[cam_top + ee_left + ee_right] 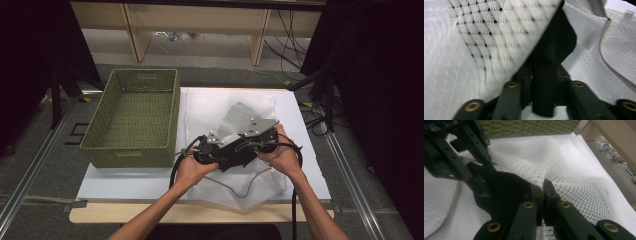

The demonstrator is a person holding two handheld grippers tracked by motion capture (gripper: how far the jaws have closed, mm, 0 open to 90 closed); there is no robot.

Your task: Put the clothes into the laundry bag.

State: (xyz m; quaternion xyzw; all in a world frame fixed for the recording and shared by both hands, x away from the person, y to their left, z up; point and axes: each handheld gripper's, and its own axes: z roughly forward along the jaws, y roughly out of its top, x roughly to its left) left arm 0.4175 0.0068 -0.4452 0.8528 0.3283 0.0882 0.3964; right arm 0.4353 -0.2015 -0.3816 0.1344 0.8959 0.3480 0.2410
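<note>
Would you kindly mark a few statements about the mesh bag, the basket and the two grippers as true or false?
1. The right gripper is shut on the white mesh bag. True.
2. The green basket holds folded clothes. False: nothing lies in it.
3. The basket stands to the left of the mesh bag in the high view. True.
4. A black item sits between the two grippers. True.
5. The mesh bag lies inside the basket. False: it lies on the white table.

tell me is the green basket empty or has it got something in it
Empty. The high view shows the green basket with only its bare woven floor; the white mesh bag lies beside it on the table.
</note>
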